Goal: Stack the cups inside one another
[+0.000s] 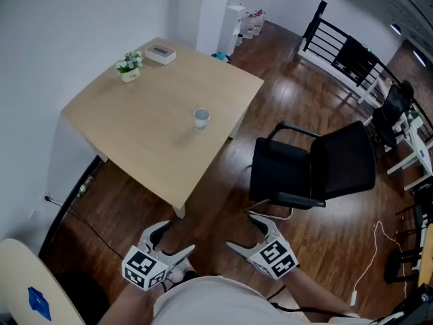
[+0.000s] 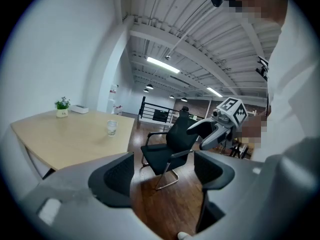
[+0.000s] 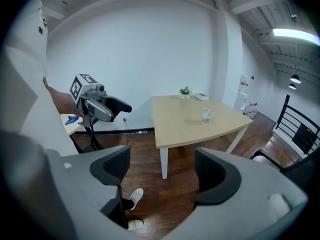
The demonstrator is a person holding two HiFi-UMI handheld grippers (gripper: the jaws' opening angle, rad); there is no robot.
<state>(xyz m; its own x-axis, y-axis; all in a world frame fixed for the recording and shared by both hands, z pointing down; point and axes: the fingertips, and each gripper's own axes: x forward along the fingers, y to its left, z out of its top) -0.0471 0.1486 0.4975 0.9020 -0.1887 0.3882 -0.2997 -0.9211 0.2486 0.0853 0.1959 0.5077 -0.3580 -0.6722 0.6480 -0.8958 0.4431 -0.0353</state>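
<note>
A small clear cup stands on the light wooden table, near its right edge; it also shows as the cup in the left gripper view and the cup in the right gripper view. I cannot tell whether it is one cup or several nested. My left gripper and right gripper hang close to my body, well short of the table, over the floor. Both are open with nothing between the jaws. The left gripper appears in the right gripper view, the right gripper in the left.
A black office chair stands right of the table. A small potted plant and a white box sit at the table's far corner. A black railing runs at the back right. A cable lies on the wooden floor.
</note>
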